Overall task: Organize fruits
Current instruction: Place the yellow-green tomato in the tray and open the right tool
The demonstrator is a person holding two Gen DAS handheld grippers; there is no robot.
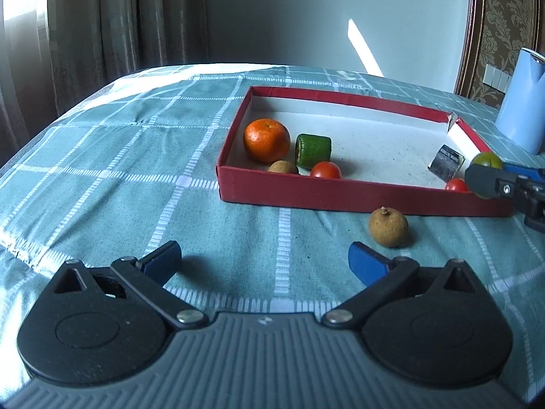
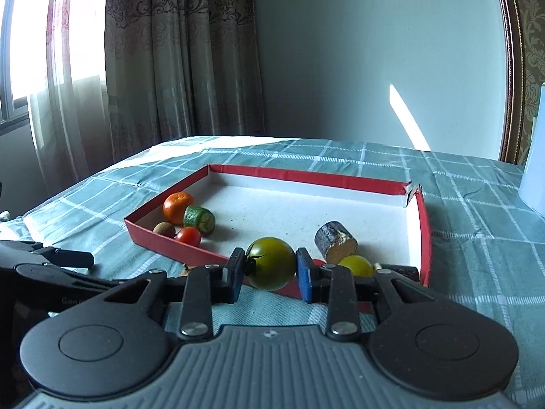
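Note:
A red box (image 1: 340, 191) (image 2: 306, 173) lies on the checked cloth. In it are an orange (image 1: 266, 140) (image 2: 177, 207), a green cucumber piece (image 1: 312, 151) (image 2: 199, 220), a brown longan (image 1: 282, 167) (image 2: 164, 229), a red tomato (image 1: 325, 170) (image 2: 188, 236), a dark cut piece (image 1: 446, 162) (image 2: 335, 241), a yellow tomato (image 2: 356, 266) and another red tomato (image 1: 456, 185). My right gripper (image 2: 270, 274) (image 1: 490, 180) is shut on a green tomato (image 2: 271, 263) (image 1: 487, 161) above the box's near wall. My left gripper (image 1: 264, 264) is open and empty. A loose longan (image 1: 388, 226) lies just ahead of its right finger.
A light blue jug (image 1: 523, 102) stands at the far right, past the box. The box's far right corner (image 1: 452, 121) is torn. Curtains and a wall stand behind the table. The left gripper shows at the left edge of the right wrist view (image 2: 64, 259).

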